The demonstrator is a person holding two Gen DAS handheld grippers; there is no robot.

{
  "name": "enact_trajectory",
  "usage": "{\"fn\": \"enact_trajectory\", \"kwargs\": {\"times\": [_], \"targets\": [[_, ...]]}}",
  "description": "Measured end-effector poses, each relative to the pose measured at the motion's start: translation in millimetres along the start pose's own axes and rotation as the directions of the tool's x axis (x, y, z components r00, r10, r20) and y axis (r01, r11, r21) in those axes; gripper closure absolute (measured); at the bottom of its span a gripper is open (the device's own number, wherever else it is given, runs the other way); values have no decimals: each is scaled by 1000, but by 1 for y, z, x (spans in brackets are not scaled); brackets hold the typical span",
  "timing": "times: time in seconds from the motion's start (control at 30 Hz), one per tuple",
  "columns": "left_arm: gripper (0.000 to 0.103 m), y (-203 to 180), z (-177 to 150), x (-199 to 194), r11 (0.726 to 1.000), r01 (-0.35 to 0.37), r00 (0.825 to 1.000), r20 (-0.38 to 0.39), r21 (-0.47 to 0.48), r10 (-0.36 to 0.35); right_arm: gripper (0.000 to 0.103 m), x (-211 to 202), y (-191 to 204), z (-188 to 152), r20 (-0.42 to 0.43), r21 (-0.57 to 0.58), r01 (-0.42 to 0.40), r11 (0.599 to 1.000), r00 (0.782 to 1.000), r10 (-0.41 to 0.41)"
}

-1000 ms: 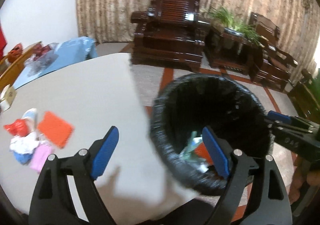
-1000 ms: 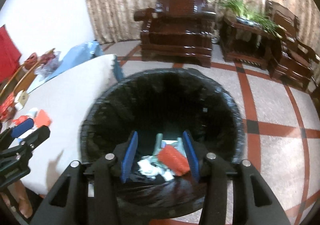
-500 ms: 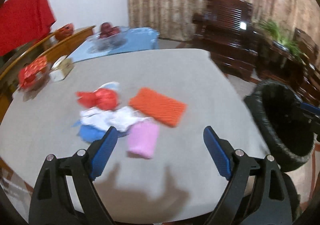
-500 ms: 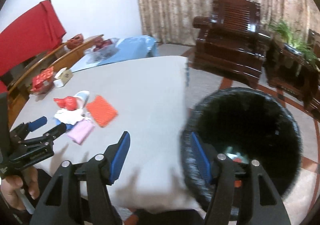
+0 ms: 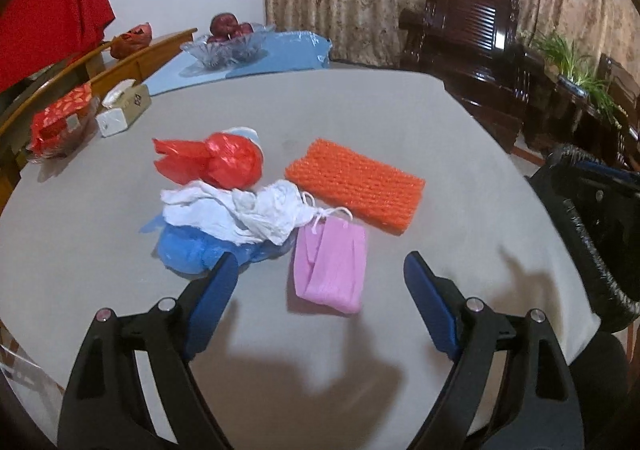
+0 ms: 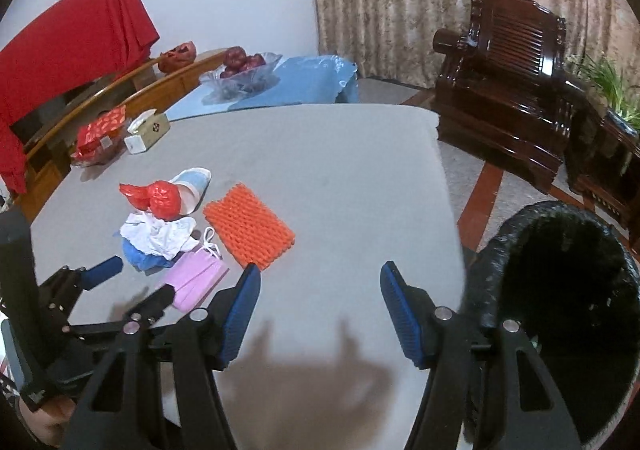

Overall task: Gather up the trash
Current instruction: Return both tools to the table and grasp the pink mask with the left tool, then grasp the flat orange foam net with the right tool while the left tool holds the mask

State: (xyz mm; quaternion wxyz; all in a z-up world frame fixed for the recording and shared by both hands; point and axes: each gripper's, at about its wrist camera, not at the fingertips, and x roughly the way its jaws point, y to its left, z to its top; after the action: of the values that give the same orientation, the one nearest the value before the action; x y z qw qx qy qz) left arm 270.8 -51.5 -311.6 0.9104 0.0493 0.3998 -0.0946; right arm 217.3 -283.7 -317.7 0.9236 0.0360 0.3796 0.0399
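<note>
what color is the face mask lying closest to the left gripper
Pink, with white ear loops. The face mask shows best in the left wrist view, just ahead of the left gripper.

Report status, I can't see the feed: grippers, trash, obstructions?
Left gripper open, empty. Right gripper open, empty. Pink mask nearest left; bin right. Nothing blocking.

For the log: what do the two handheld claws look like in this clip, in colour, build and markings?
Both match: the left claw and right claw have matte black angular arms with cut-out slots and silver round pivot bolts. Each finger ends in a blue ribbed pad. No cables or readable markings show. Bare skin of the left hand shows, with no sleeve visible.
</note>
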Motion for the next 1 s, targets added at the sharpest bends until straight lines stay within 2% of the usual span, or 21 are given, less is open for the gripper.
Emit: {"fn": "enact_trajectory", "kwargs": {"times": [0.07, 0.17, 0.23, 0.3, 0.33, 0.43, 0.73, 1.0], "targets": [[25, 1, 1, 12, 1000, 9, 1000, -17, -2, -9, 41, 8, 1, 1, -10, -1, 0, 1000, 1000, 0], [41, 0, 1, 28, 1000, 27, 999, -45, 11, -26, 41, 20, 5, 3, -24, -5, -3, 1000, 1000, 3], [61, 1, 1, 38, 999, 50, 996, -70, 13, -49, 41, 26, 7, 4, -32, -9, -6, 1000, 999, 6], [71, 4, 0, 44, 998, 66, 994, -83, 9, -65, 41, 31, 10, 5, -38, -12, -10, 1000, 999, 10], [81, 6, -1, 45, 997, 73, 994, -86, 6, -72, 41, 34, 12, 5, -40, -16, -12, 1000, 999, 12], [100, 12, -2, 43, 996, 85, 993, -80, 1, -84, 41, 41, 17, 7, -47, -23, -18, 1000, 999, 17], [102, 44, 17, -19, 998, 61, 995, 81, -35, -58, 41, 57, 36, 13, -52, -37, -35, 999, 998, 33], [102, 78, 12, -29, 995, 29, 996, 91, -97, -20, 41, 77, 56, 13, -74, -55, -45, 998, 996, 41]]}}
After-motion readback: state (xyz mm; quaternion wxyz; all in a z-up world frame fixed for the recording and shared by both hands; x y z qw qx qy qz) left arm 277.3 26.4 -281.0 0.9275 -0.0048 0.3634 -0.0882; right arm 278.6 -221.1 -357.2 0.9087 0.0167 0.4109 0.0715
